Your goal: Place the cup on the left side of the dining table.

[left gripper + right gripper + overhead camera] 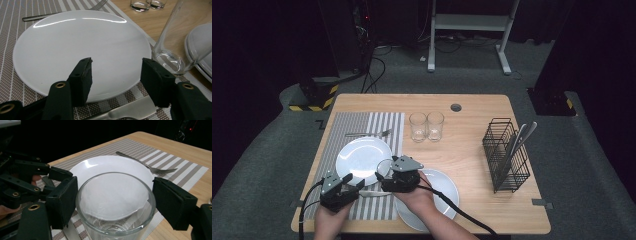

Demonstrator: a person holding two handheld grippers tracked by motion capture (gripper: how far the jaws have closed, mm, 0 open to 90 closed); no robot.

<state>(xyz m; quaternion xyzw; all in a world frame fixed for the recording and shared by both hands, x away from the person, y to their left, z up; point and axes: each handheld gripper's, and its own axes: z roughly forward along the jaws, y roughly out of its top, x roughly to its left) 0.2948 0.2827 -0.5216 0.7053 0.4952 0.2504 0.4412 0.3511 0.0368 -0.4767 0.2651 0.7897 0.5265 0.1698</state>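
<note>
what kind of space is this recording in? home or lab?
Most likely a lab or studio mock-up of a dining table, not a home: the wooden table sits on grey carpet amid black curtains, with loose cables and a hazard-striped base behind it. The place setting, striped placemat and plate, looks staged.

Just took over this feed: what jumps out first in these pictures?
A clear glass stands between the right gripper's jaws at the striped placemat's right edge. Beside it a white plate lies on the mat, with the left gripper open at its near rim over a knife.

Plate [362, 157] on placemat [344, 129], fork [368, 133] behind it, 2 glasses [426, 127] to the right, rack [506, 155] far right.
</note>
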